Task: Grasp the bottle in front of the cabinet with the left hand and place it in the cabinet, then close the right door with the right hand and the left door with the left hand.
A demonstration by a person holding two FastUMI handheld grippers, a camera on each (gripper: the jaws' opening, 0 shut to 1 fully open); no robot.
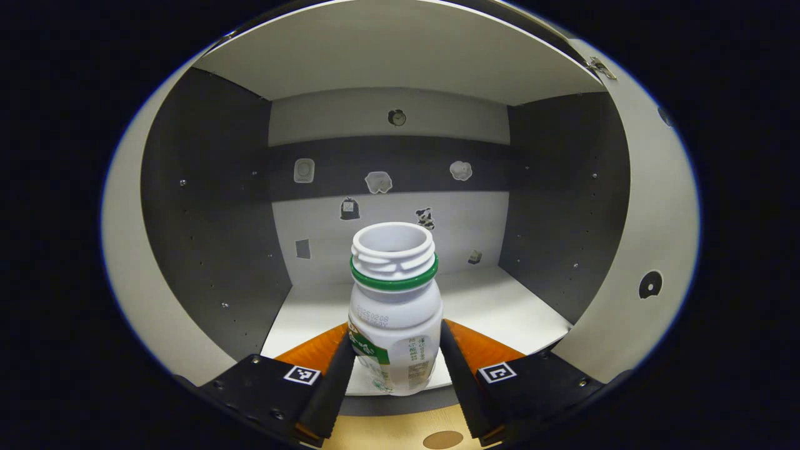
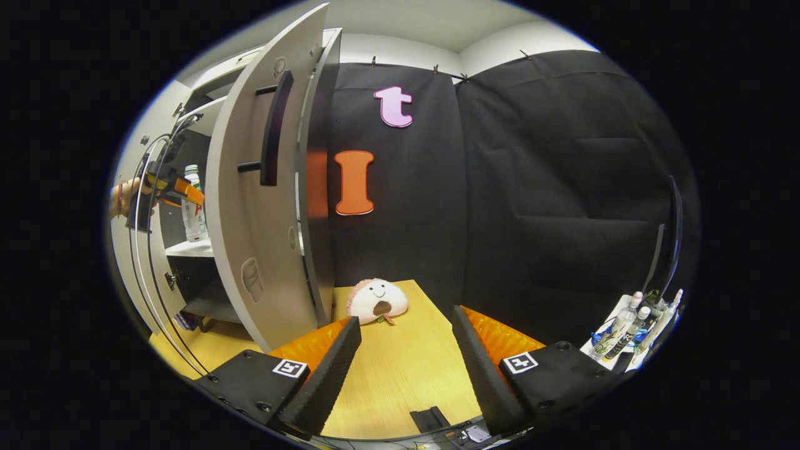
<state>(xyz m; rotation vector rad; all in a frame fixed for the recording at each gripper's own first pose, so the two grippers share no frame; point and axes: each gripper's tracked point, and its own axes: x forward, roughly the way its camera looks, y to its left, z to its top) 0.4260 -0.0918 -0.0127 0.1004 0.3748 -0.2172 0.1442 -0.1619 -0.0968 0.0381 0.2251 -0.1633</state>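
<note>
The white plastic bottle [image 1: 395, 312], uncapped, with a green ring below its threaded neck and a green-and-white label, stands upright between the jaws of the left gripper [image 1: 395, 369], which are clenched on its lower body from both sides. The bottle's base sits at the front edge of the white shelf [image 1: 500, 312] inside the grey-and-white cabinet [image 1: 206, 206], and small pale stickers dot the cabinet's back wall behind the bottle. In the right gripper view the same bottle [image 2: 194, 203] shows far off to the left, upright on the cabinet's shelf, with the left gripper [image 2: 178, 187] beside it and a person's hand [image 2: 122, 199] holding that tool in front of the cabinet opening. The cabinet's right door [image 2: 262, 206], a pale grey panel with a long black bar handle [image 2: 273, 128], stands swung wide open, its outer face turned toward the camera to the right of the bottle. The right gripper [image 2: 406, 369] hovers over the light wooden worktop [image 2: 400, 362] to the right of that open door, its jaws released and spread apart with nothing between them. Beyond them, near the foot of the door, a pink-and-white plush toy [image 2: 376, 301] lies on the worktop. Well to the right of the cabinet, a cluster of small bottles [image 2: 628, 328] sits on a white tray.
</note>
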